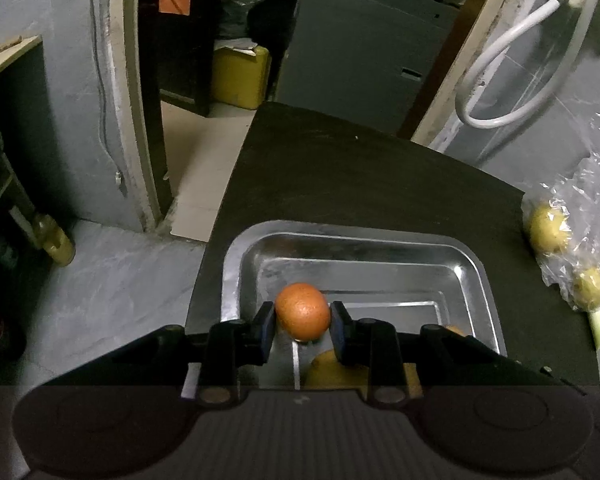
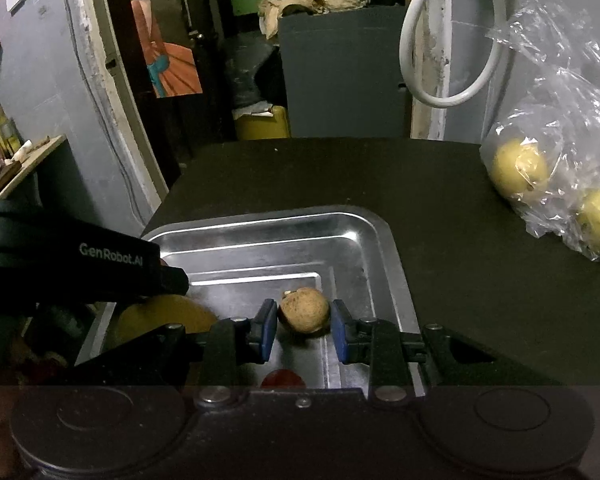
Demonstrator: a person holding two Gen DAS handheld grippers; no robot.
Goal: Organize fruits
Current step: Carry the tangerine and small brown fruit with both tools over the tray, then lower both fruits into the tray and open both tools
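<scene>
Orange fruit [image 1: 302, 311] sits clamped in our left gripper [image 1: 302, 322] over the metal tray [image 1: 476, 268] on the worktop; we should lower it onto bare tray floor before releasing. Our right gripper [image 2: 304, 326] brackets a brownish fruit [image 2: 304, 310], jaws narrowly apart; contact unclear.

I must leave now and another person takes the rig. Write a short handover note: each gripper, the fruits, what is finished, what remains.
Left gripper: shut on the orange fruit, held over the metal tray.
Right gripper: jaws around the brown fruit in the tray; grip unclear.
Done: a yellow fruit and a red fruit lie in the tray.
Left: set down both fruits; two yellow fruits remain in the plastic bag on the table.
</scene>
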